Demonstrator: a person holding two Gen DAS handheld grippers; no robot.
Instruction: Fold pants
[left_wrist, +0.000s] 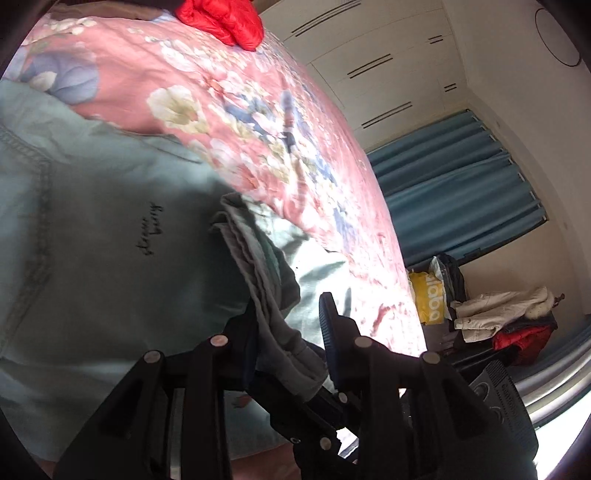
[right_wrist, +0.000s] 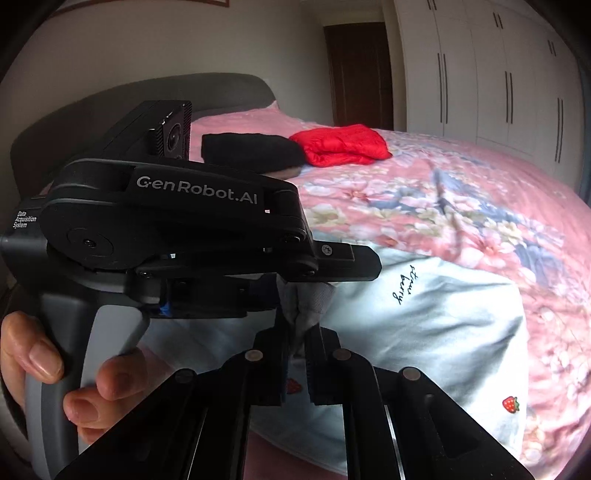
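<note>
Pants: pale mint-green cotton pants (right_wrist: 424, 325) with small strawberry patches and dark script lettering lie spread on the bed, filling the lower centre of the right wrist view and the left half of the left wrist view.
Left gripper: the black two-finger left gripper (left_wrist: 291, 317) sits at lower centre of its own view, and at mid-left of the right wrist view. A bunched grey-green hem runs between its fingers; they look clenched on the fabric.
Right gripper: the black right gripper (right_wrist: 297, 347) at bottom centre of its view is pinched tight on a fold of the same hem, just below the left one.
Why held so: both grippers take one edge side by side, probably so the cloth can be lifted and carried over evenly for a fold.
Hand: a person's hand (right_wrist: 55, 373) at lower left wraps the grey handle.
Bed: a pink floral quilt (right_wrist: 461, 206) lies under everything.
Around: a folded red padded jacket (right_wrist: 340, 146) and a black folded garment (right_wrist: 251, 151) lie well apart at the far end.
In the way: the left gripper's body hides much of the pants in the right wrist view; the quilt beyond looks free.
</note>
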